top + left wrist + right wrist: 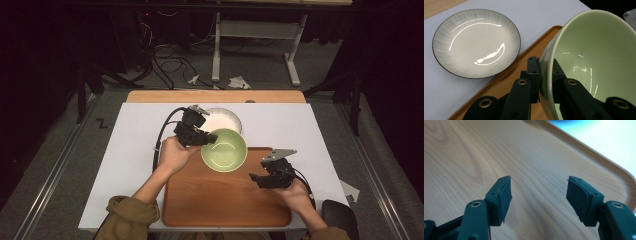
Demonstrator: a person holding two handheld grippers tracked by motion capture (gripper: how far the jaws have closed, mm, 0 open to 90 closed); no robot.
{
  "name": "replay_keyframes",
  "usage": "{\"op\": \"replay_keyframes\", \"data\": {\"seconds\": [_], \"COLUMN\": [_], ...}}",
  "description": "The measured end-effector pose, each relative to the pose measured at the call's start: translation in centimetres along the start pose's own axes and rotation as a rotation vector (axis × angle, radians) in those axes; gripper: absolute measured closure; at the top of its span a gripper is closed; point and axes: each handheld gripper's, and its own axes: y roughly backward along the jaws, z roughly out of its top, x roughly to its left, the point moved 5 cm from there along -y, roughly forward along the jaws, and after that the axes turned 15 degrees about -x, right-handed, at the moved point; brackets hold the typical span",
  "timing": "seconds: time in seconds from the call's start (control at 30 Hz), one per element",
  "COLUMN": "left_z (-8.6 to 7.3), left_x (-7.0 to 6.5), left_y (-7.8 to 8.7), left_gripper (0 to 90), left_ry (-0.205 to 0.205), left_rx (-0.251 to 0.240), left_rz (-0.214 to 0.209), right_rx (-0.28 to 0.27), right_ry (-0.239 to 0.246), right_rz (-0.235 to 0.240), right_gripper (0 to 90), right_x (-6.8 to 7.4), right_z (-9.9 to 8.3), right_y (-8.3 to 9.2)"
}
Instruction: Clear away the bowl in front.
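High view: left tongs (pixel 209 138) clamp the near-left rim of the green bowl (pixel 225 150), which sits over the far edge of the tray (pixel 200 200), tilted a bit. Left gripper view confirms it: one jaw outside the wall, one inside, pinched shut on the bowl (pixel 599 55). Plate (pixel 476 42) lies off the tray, just beyond its far edge, on the white surface (pixel 135 150). Right tongs (pixel 261 179) hover over the tray's right half, near side of the bowl, jaws spread wide w/ nothing between them; right gripper view shows bare tray wood (pixel 469 157) under them.

Step in hand, prob.: shifting the bowl by its rim, either onto the tray or off it. Can't tell whether its base touches the tray.

To do it well: keep the pinch deep on the rim, since glazed ceramic slips easily. Keep the bowl close to level, move slow, avoid clipping the plate. Set the base flat on the tray before easing the jaws apart. Right tongs could steady the opp. rim if it wobbles.
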Motion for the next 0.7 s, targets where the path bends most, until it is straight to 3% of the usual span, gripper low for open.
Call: {"op": "replay_keyframes", "data": {"seconds": [0.47,0.7], "left_z": [-1.6,-2.3], "left_x": [-0.9,-1.1], "left_y": [0.5,0.8], "left_gripper": [82.5,82.5], "left_ry": [-0.003,-0.008], "left_rx": [0.019,0.012], "left_rz": [-0.033,-0.029], "right_rx": [-0.005,-0.005], "right_ry": [0.002,-0.001], "right_rz": [-0.002,-0.004], "right_gripper": [37.2,37.2], "right_x": [0.1,0.0], "right_z": [0.0,0.0], "right_y": [0.0,0.0]}}
